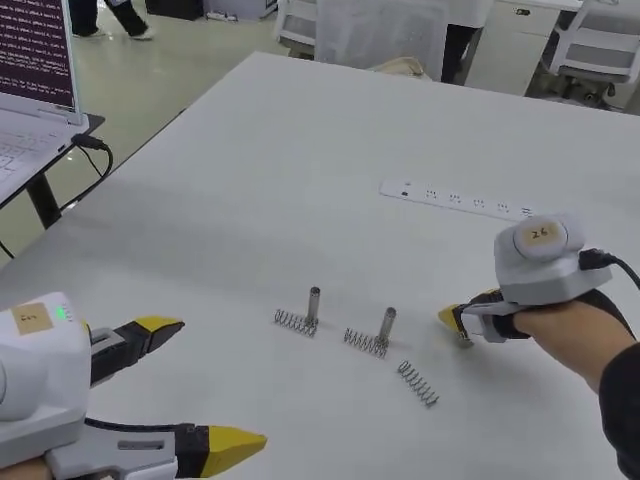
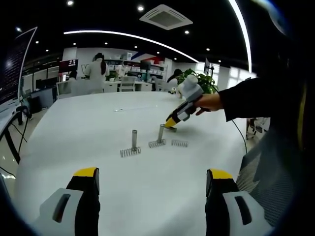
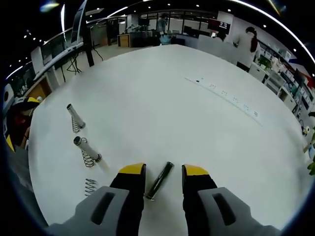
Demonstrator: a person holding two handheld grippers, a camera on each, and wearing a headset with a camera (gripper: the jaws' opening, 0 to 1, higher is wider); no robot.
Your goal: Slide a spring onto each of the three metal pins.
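Two metal pins stand upright on the white table (image 1: pixel 300 180): one pin (image 1: pixel 314 303) with a spring (image 1: pixel 296 321) lying at its foot, the other pin (image 1: pixel 387 322) with a second spring (image 1: pixel 366 343) beside it. A third spring (image 1: pixel 418 384) lies loose to the right. The third pin (image 3: pixel 160 179) lies flat on the table between the jaws of my right gripper (image 3: pixel 164 169), which is open around it without closing. My left gripper (image 1: pixel 200 385) hovers wide open at the near left, holding nothing. Its own view has both upright pins (image 2: pixel 134 139) ahead of it.
A white power strip (image 1: pixel 455 200) lies across the table beyond the pins. An open laptop (image 1: pixel 30 90) sits on a stand off the left edge, with a cable hanging. Chairs and people are at the far end of the room.
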